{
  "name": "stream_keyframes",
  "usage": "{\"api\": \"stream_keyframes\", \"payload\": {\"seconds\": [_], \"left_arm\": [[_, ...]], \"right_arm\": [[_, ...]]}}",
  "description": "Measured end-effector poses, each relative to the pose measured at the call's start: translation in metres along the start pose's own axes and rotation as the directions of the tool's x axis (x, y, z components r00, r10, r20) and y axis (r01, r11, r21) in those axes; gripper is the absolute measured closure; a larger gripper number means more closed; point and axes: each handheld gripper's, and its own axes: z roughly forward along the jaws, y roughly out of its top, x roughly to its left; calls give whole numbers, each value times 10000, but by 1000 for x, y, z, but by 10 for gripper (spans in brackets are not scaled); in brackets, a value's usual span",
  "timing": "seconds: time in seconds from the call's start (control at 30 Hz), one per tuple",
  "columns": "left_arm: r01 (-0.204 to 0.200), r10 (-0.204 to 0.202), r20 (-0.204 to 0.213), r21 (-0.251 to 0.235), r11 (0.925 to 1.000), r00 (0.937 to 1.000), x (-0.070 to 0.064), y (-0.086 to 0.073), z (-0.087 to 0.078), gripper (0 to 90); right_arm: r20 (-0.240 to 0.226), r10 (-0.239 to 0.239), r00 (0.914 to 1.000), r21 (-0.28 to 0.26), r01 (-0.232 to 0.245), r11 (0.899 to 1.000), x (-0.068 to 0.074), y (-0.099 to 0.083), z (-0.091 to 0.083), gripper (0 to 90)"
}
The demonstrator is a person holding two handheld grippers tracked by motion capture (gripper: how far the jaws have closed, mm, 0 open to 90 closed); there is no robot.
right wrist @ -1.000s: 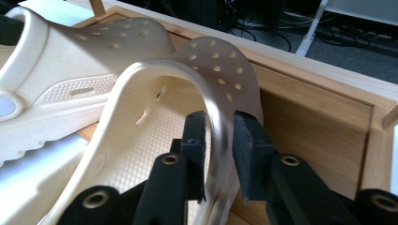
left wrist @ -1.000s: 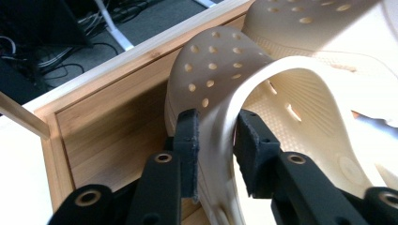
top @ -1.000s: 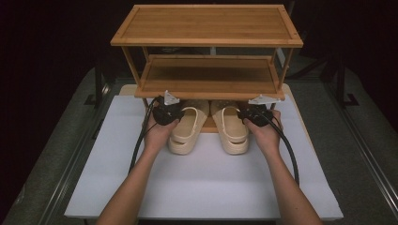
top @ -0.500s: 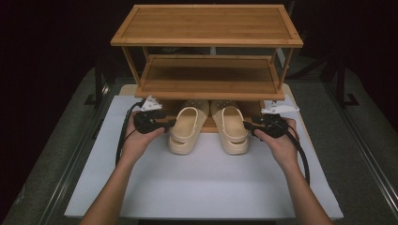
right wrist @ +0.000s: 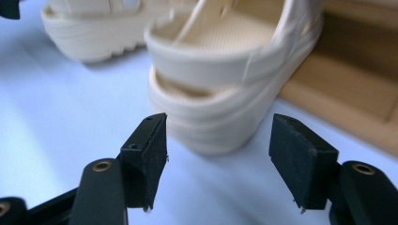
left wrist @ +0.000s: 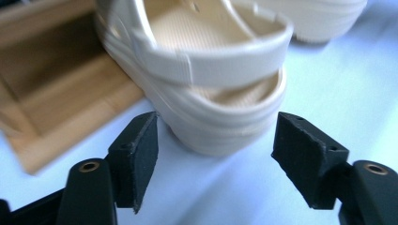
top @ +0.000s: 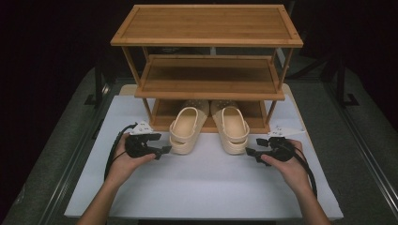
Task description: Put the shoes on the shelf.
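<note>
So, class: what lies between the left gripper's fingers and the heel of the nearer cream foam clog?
Nothing: the left gripper faces the cream foam clog across a bare strip of white table mat, clearest in the left gripper view.

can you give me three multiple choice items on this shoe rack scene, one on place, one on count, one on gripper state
1. Where do the toes of the two clogs lie?
A. on the top shelf
B. under the rack's lowest shelf
C. off the white mat

2. How many clogs are there?
A. one
B. two
C. four

3. How do the jaws of the left gripper stand?
A. open, apart from the heel
B. shut on the heel strap
C. shut on the rack's leg

Answers:
1 B: in the high view the toes tuck beneath the wooden rack, heels out on the white mat.
2 B: a beige pair lies side by side.
3 A: the left gripper view shows both jaws spread, the heel beyond them, untouched.
</note>
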Motion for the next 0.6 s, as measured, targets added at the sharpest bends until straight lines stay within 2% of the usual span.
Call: {"api": "stream_keyframes", "payload": {"seconds": [0.07, 0.13, 0.3, 0.47, 0.6], "left_arm": [[-150, 149, 26, 324, 9994, 9999, -1, -2, 8, 297], [-339, 344, -88, 494, 9982, 9994, -3, -2, 15, 297], [-389, 382, 170, 455, 9982, 9991, -5, 1, 28, 277], [-486, 476, 211, 530, 9974, 9986, -5, 8, 35, 275], [-504, 492, 225, 568, 9971, 9985, -5, 13, 41, 266]], "right_arm": [[-166, -87, 9998, 322, 92, 9994, -1, -6, 11, 338], [-147, -100, 9998, 383, 106, 9992, -2, -6, 14, 335], [-89, -309, 9995, 555, 313, 9980, -1, -4, 26, 321], [-474, -486, 9977, 750, 521, 9958, 2, 5, 35, 301], [-505, -559, 9972, 871, 601, 9944, 5, 10, 42, 290]]}}
